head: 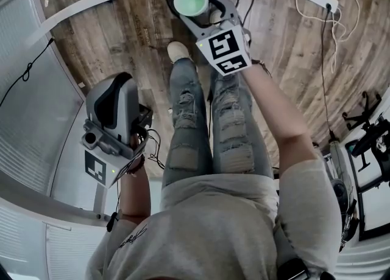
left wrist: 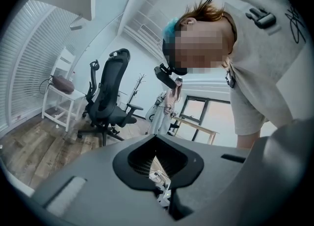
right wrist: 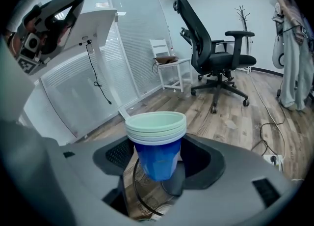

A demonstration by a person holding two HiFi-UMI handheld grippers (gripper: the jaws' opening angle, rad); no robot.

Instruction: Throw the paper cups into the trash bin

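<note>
Right claw [head: 204,14] grips paper cups [right wrist: 157,141], blue sides seen only in its view; left claw [left wrist: 158,168] closed.

grey short-sleeve tee [head: 231,230] | ripped blue jeans [head: 183,126] | pale shoe [head: 178,51] | left gripper [left wrist: 161,181] and right gripper [head: 196,6] grey w/ black-white marker cubes [head: 224,49], green LEDs [head: 201,45]

Readable text: none was legible anywhere.
Marker cube [head: 223,49]: carried only a black-and-white square pattern, no letters.
Second marker cube [head: 100,169]: likewise.
Shirt print [head: 131,237]: too small to read.
</note>
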